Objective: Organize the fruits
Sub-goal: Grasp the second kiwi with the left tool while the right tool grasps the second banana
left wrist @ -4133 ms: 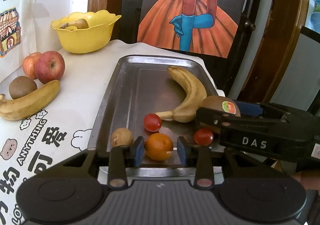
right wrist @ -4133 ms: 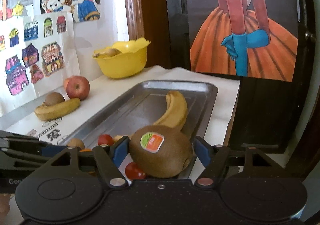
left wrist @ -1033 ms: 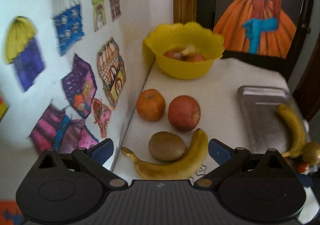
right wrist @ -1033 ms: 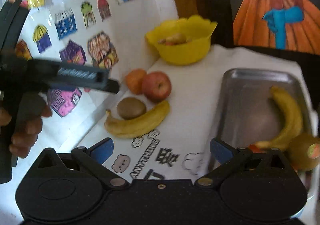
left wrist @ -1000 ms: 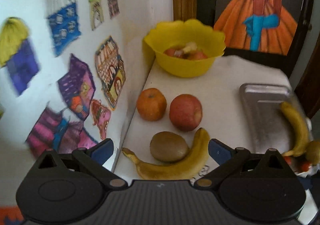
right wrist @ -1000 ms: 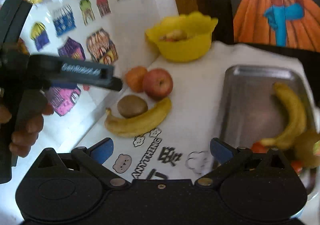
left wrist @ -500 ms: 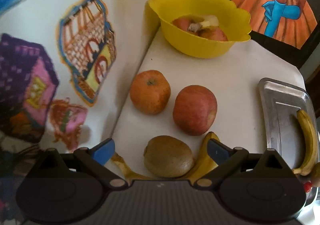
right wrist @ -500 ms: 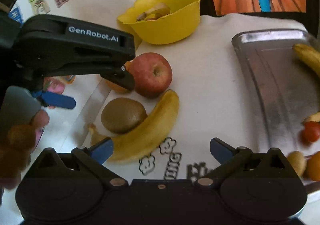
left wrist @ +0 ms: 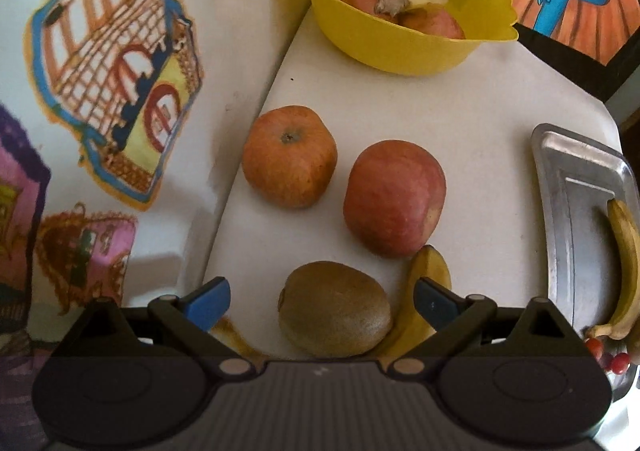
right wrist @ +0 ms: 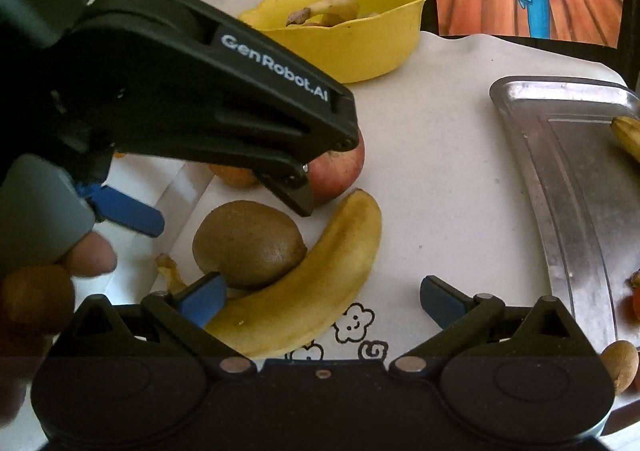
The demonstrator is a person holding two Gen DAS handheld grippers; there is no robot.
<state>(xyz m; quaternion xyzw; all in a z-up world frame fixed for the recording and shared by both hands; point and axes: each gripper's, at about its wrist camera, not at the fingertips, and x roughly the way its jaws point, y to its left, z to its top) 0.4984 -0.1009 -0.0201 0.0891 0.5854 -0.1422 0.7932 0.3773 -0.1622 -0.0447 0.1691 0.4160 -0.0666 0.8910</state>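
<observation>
Left gripper (left wrist: 322, 301): jaws apart, empty, poised over kiwi (left wrist: 334, 309) on the worktop (left wrist: 472, 139). Kiwi touches banana (right wrist: 308, 283); two apples (left wrist: 394, 197) lie just beyond it, yellow bowl (left wrist: 400, 47) farther back. Right gripper (right wrist: 320, 301): jaws apart, empty, above the banana. Steel tray (right wrist: 560, 155) at right holds another banana (left wrist: 624, 263).

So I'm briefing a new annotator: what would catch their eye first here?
Probably the yellow bowl at the back, with fruit in it. Next, the cluster on the white cloth: two apples, with a kiwi nestled against a banana just in front of the open left gripper. A metal tray with another banana sits at the right edge.
</observation>
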